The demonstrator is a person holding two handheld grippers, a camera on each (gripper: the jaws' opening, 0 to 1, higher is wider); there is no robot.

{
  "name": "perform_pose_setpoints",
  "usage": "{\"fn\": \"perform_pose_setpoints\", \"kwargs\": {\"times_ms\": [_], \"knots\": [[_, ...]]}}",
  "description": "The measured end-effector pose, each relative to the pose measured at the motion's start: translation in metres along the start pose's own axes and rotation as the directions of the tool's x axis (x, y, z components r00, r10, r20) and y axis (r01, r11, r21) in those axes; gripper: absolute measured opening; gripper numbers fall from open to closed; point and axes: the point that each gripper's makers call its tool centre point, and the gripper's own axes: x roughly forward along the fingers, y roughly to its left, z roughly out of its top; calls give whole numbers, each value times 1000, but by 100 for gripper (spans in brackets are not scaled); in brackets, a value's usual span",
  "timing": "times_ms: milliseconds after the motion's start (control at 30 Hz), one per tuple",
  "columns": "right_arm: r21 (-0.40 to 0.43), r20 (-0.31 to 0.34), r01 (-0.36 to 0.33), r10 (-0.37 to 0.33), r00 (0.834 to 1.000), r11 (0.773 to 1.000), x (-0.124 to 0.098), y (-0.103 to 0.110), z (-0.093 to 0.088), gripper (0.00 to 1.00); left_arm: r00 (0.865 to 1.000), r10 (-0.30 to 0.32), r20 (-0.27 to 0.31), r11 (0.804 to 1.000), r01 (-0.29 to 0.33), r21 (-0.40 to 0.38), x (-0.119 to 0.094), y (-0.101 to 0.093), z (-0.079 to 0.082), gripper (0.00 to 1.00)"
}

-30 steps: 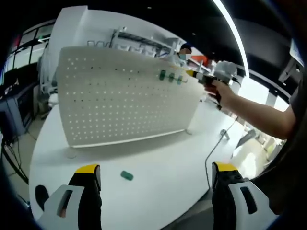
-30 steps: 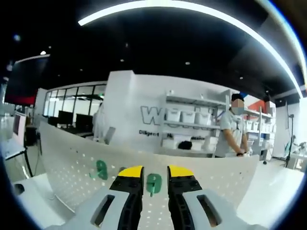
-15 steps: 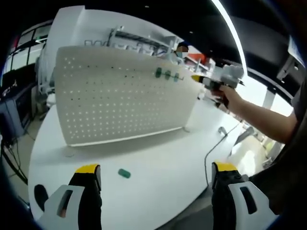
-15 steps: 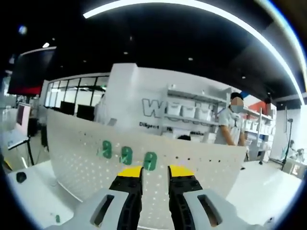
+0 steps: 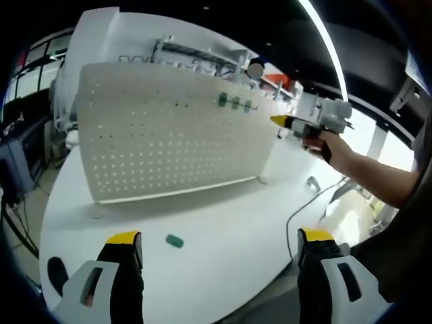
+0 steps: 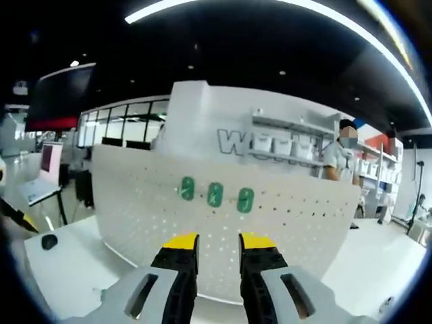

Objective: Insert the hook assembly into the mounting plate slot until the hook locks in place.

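Observation:
A white pegboard (image 5: 162, 135) stands upright on the round white table (image 5: 223, 216). Three green hooks (image 5: 235, 103) hang side by side near its upper right, and in the right gripper view the same hooks (image 6: 215, 195) sit on the pegboard (image 6: 290, 223) above my jaws. A loose green hook (image 5: 175, 241) lies flat on the table in front of the board. My left gripper (image 5: 219, 237) is wide open low over the near table, holding nothing. My right gripper (image 6: 219, 243), also seen as the right gripper (image 5: 283, 121) in a hand off the board's right end, has its jaws a narrow gap apart with nothing between.
A dark round object (image 5: 57, 273) lies at the table's near left edge. A grey cable (image 5: 307, 196) runs across the table's right side. Behind the board are white shelves (image 6: 283, 145) and a standing person (image 6: 335, 162).
My right gripper has drawn back from the board, leaving the third hook hanging beside the other two. The left gripper has stayed put and open.

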Motion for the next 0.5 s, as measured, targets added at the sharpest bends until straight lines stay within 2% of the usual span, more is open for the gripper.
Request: {"fn": "perform_pose_setpoints", "kwargs": {"times_ms": [100,200,333,500], "knots": [[-4,-7,-22,22,1000,1000,-3,11,-7,22,1000,1,2,1000,-1,6,0,0,-2,97],[3,-39,-56,56,998,998,-7,24,-24,22,1000,-1,1,1000,1,1,1,-1,-3,97],[2,-60,-80,80,995,997,-15,37,-35,22,1000,-4,-3,1000,4,2,1,-1,-6,96],[14,-98,-133,134,986,991,-27,57,-55,23,1000,-4,-13,1000,4,5,2,0,-11,95]]}}
